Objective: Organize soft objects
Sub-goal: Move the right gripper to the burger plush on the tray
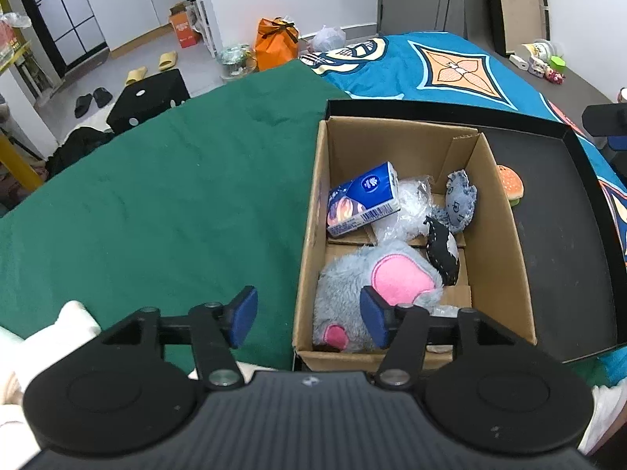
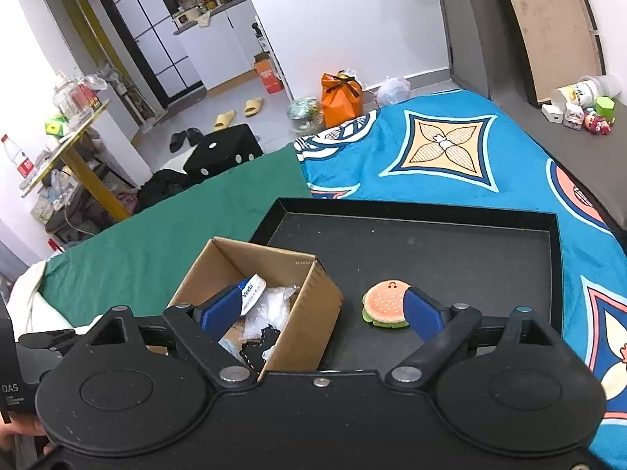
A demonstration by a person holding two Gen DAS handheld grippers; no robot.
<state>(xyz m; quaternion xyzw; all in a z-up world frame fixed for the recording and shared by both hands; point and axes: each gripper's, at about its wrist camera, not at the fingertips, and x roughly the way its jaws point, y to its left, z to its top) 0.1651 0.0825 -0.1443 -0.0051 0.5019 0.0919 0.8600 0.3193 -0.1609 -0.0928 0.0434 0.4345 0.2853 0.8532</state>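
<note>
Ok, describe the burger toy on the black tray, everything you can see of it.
The burger toy is a small plush hamburger: orange-tan bun stitched with pale seed dots, a green lettuce frill around its edge, and small dark marks near the top. It lies flat on the black tray, outside the cardboard box and apart from it. The right gripper hovers open above; neither pad presses it.
</note>
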